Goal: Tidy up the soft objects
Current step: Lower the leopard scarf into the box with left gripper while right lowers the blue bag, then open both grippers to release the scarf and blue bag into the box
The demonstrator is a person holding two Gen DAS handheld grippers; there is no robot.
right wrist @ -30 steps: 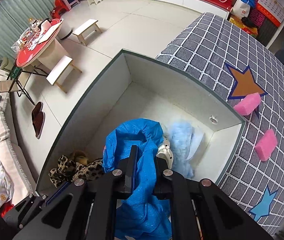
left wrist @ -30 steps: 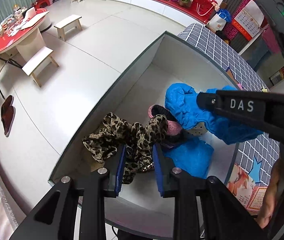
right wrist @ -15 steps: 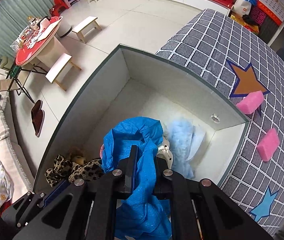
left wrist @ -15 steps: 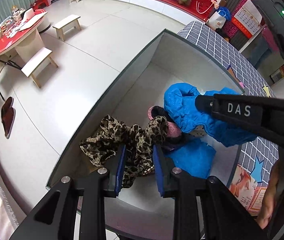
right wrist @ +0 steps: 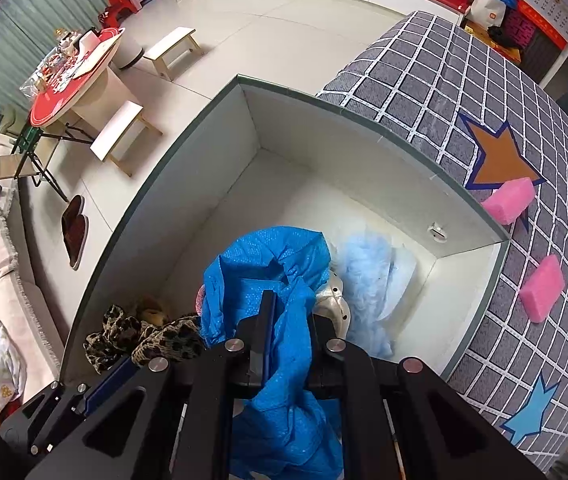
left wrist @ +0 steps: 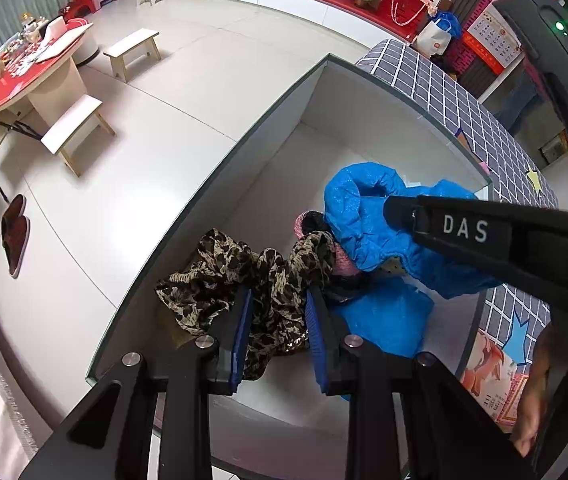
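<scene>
A leopard-print cloth [left wrist: 219, 276] lies bunched in the near corner of a white open box [left wrist: 203, 196]. My left gripper [left wrist: 278, 292] is shut on a fold of it, between the blue pads. The right gripper [right wrist: 290, 304] is shut on a bright blue cloth [right wrist: 271, 256], which hangs over the box. From the left wrist, the right gripper [left wrist: 394, 210] reaches in from the right with the blue cloth [left wrist: 360, 208] draped around its tips. The leopard-print cloth [right wrist: 147, 332] and my left gripper [right wrist: 115, 372] show at lower left in the right wrist view.
A pale blue fluffy piece [right wrist: 368, 272] and a silvery white object [right wrist: 334, 296] lie in the box [right wrist: 155, 176]. A pink and black knit item [left wrist: 308, 224] sits under the blue cloth. Two pink sponges [right wrist: 510, 196] [right wrist: 544, 288] rest on the grey checked cover [right wrist: 444, 92].
The right gripper with the blue cloth has drifted slightly. The left gripper keeps the same hold on the leopard-print cloth and has not moved.
</scene>
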